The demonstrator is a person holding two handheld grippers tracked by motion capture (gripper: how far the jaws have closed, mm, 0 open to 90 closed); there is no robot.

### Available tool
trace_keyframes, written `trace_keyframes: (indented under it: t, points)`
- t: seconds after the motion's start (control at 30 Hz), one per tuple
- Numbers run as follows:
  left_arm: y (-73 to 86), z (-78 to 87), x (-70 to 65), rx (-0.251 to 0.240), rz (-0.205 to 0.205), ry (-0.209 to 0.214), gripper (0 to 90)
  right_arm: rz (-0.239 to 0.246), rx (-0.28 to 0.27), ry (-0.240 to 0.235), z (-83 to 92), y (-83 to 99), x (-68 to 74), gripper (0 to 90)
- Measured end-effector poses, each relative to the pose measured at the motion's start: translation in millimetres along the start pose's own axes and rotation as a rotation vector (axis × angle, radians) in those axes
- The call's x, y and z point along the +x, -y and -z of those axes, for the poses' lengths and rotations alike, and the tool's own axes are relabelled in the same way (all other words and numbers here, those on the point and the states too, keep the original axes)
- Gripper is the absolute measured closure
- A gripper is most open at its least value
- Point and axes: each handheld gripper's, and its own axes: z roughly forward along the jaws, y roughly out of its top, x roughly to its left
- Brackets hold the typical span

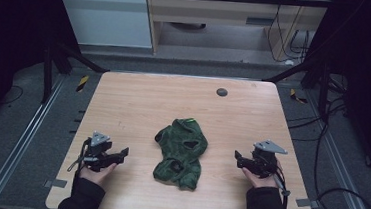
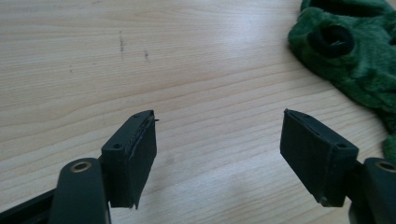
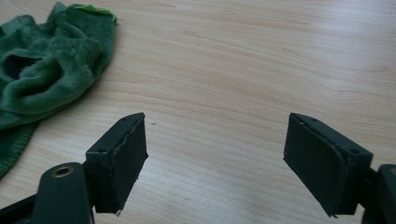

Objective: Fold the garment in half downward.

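Note:
A crumpled green fleece garment (image 1: 180, 153) lies near the middle of the wooden table (image 1: 138, 101), with dark openings and a small bright green tag at its far end. My left gripper (image 1: 125, 152) rests low at the table's left, pointing right toward the cloth, jaws wide and empty. In the left gripper view the garment (image 2: 355, 51) sits at the upper right beyond the gripper (image 2: 219, 116). My right gripper (image 1: 237, 156) is at the right, aimed left at the cloth, open and empty. The right gripper view has the garment (image 3: 46, 70) at upper left of the gripper (image 3: 215, 116).
A small dark round grommet (image 1: 221, 92) sits near the table's far edge. Bare wood surrounds the garment on all sides. Cables (image 1: 336, 196) trail on the floor to the right of the table, and metal rails (image 1: 20, 136) run along both sides.

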Motion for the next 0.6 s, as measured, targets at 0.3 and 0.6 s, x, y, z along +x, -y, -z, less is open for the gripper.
trace_keyframes:
  t: [0.3, 0.6]
  points:
    - [-4.8, 8.0, -8.9, -0.032, -0.007, 0.036, 29.4, 0.016, 0.01, -0.076, 3.4, -1.3, 8.1, 26.9]
    - [-14.2, 6.5, -12.6, -0.038, -0.015, 0.069, 30.6, 0.021, -0.001, -0.12, 3.8, -10.6, 14.1, 31.2]
